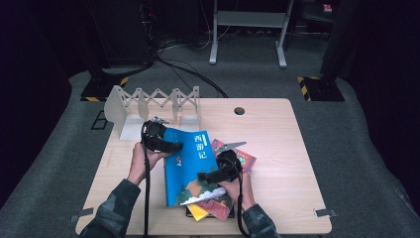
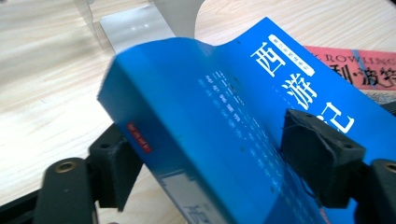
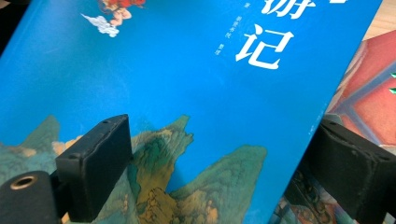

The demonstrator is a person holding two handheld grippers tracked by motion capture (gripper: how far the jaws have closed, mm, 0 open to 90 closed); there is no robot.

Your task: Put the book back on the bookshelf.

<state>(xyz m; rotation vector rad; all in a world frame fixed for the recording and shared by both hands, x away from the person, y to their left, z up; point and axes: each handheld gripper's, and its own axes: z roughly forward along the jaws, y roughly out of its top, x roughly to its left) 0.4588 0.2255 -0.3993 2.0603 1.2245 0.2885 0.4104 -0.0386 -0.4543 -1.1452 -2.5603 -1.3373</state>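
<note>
A blue book [image 1: 190,168] with white Chinese characters lies on top of a loose pile in the middle of the table. My left gripper [image 1: 166,145] holds its upper left corner. In the left gripper view the book [image 2: 224,93] sits between the jaws of that gripper [image 2: 217,158], one pad on the cover and one behind the spine side, with that corner raised and the cover bowed. My right gripper [image 1: 203,176] lies at the book's lower right edge. In the right gripper view its jaws [image 3: 224,161] stand wide over the cover [image 3: 187,70].
A red book [image 1: 245,158] pokes out from under the blue one on the right, and a yellow book [image 1: 197,212] shows at the pile's near end. A white folding rack [image 1: 153,101] stands at the table's [image 1: 287,188] back left. A cable hole [image 1: 239,110] is near the far edge.
</note>
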